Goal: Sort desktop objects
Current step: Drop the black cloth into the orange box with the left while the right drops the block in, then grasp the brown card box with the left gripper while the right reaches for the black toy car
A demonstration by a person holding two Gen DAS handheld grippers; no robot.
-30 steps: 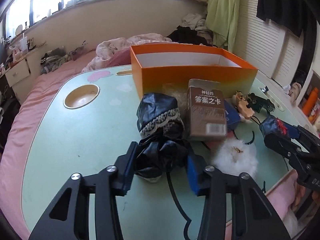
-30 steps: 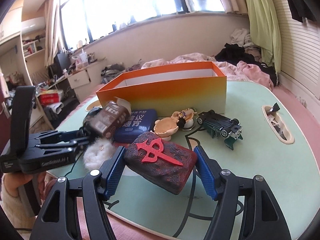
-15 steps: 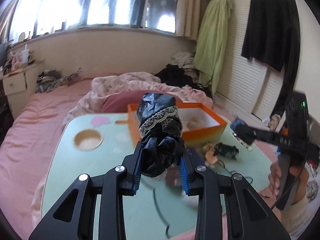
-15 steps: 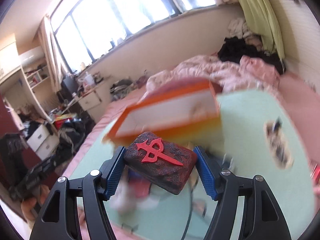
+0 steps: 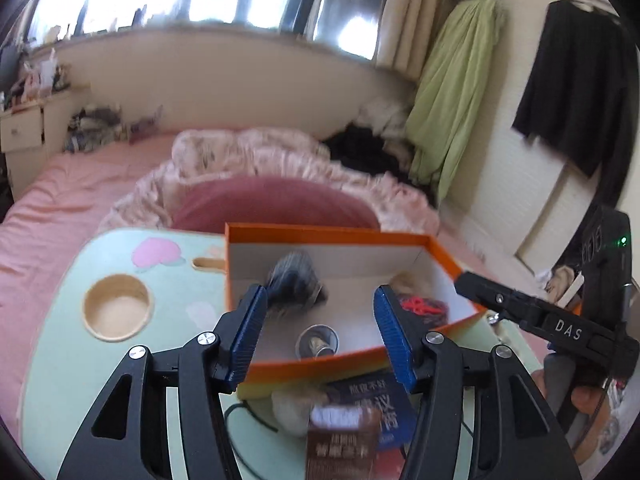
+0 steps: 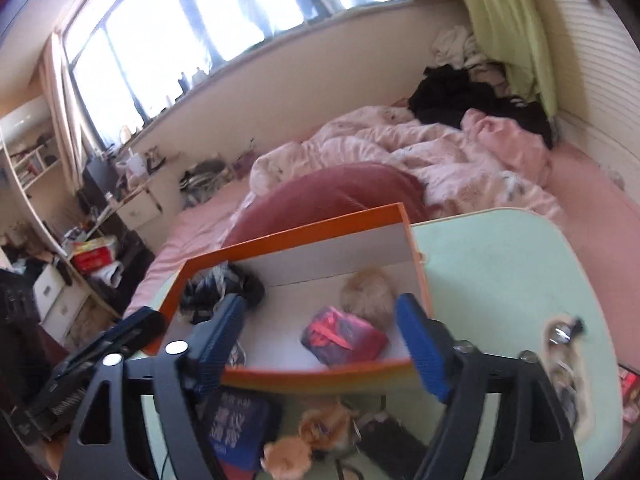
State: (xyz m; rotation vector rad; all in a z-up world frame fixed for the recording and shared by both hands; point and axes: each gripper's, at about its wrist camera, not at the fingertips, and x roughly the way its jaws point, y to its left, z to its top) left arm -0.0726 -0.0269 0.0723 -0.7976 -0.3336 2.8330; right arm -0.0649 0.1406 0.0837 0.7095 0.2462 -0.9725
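My left gripper (image 5: 318, 336) is open and empty above the near wall of the orange box (image 5: 320, 234). A black lace-trimmed bundle (image 5: 294, 280) lies inside the box at its left. My right gripper (image 6: 320, 344) is open and empty over the same box (image 6: 312, 230). The dark red case with a red emblem (image 6: 344, 338) lies on the box floor beside a tan fluffy ball (image 6: 366, 290); it also shows in the left wrist view (image 5: 422, 306). The black bundle (image 6: 224, 284) shows at the box's left end.
On the mint table (image 5: 80, 360) in front of the box lie a brown card box (image 5: 340, 444), a blue tin (image 5: 380, 400), a white pom-pom (image 5: 292, 412) and a black cable. A round cup recess (image 5: 118, 306) is at left. Small figurines (image 6: 304, 436) lie near the blue tin (image 6: 236, 428).
Both grippers moved over the orange box and opened. The black bundle left the left gripper and the red-emblem case left the right one; both now lie inside the box.
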